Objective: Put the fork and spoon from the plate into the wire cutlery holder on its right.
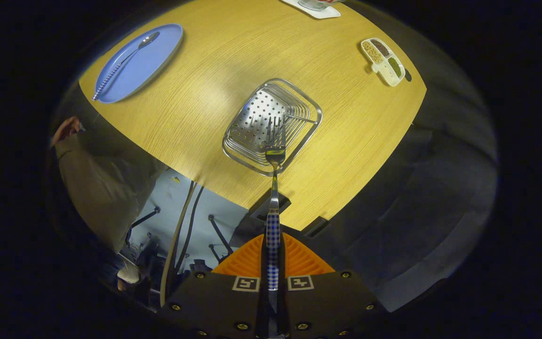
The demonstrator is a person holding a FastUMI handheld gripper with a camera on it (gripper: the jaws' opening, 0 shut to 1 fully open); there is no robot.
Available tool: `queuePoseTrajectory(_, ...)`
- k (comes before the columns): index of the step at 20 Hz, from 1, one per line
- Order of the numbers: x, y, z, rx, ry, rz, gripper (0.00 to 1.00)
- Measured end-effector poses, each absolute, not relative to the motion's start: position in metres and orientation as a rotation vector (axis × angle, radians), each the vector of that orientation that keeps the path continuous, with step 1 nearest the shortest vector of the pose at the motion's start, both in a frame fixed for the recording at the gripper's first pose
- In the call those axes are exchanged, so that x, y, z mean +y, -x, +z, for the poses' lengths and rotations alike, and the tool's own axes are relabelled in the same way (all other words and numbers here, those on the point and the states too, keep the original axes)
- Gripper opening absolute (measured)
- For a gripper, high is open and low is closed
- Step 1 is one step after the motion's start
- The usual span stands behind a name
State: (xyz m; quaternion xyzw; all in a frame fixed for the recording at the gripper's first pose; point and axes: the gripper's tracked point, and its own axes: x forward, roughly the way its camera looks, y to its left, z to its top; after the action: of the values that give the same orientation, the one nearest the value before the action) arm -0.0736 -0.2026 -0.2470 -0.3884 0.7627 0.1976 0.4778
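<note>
1. Hand-held gripper (272,263) pinches fork (274,155) by its checked handle, tines fwd, so it can drop in.
2. Tines hang over wire cutlery holder (308,106), just ahead on table (214,56).
3. Spoon (125,61) lies on plate (158,52), well beyond, left; next pickup probably.

Fork (274,155) between the fingers (252,263), tines over the holder (271,125) — spoon (125,61) on the plate (158,52), well left.
</note>
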Motion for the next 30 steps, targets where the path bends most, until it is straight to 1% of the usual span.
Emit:
queuePoseTrajectory(12, -0.196, 0.056, -0.286, 2.004, 0.957, 0.501, 0.08)
queuePoseTrajectory(13, -0.194, 0.052, -0.288, 2.009, 0.955, 0.503, 0.10)
queuePoseTrajectory(18, -0.184, 0.047, -0.295, 2.012, 0.926, 0.506, 0.12)
queuePoseTrajectory(20, -0.183, 0.039, -0.291, 1.999, 0.945, 0.500, 0.16)
queuePoseTrajectory(21, -0.184, 0.039, -0.290, 2.005, 0.937, 0.496, 0.26)
queuePoseTrajectory(22, -0.186, 0.039, -0.289, 2.006, 0.927, 0.488, 0.34)
queuePoseTrajectory(24, -0.187, 0.036, -0.285, 1.994, 0.911, 0.481, 0.71)
queuePoseTrajectory(26, -0.184, 0.033, -0.279, 1.964, 0.876, 0.478, 0.78)
queuePoseTrajectory(27, -0.180, 0.031, -0.274, 1.941, 0.860, 0.481, 0.77)
queuePoseTrajectory(29, -0.174, 0.024, -0.263, 1.879, 0.832, 0.477, 0.93)
queuePoseTrajectory(30, -0.172, 0.023, -0.256, 1.848, 0.821, 0.472, 0.99)
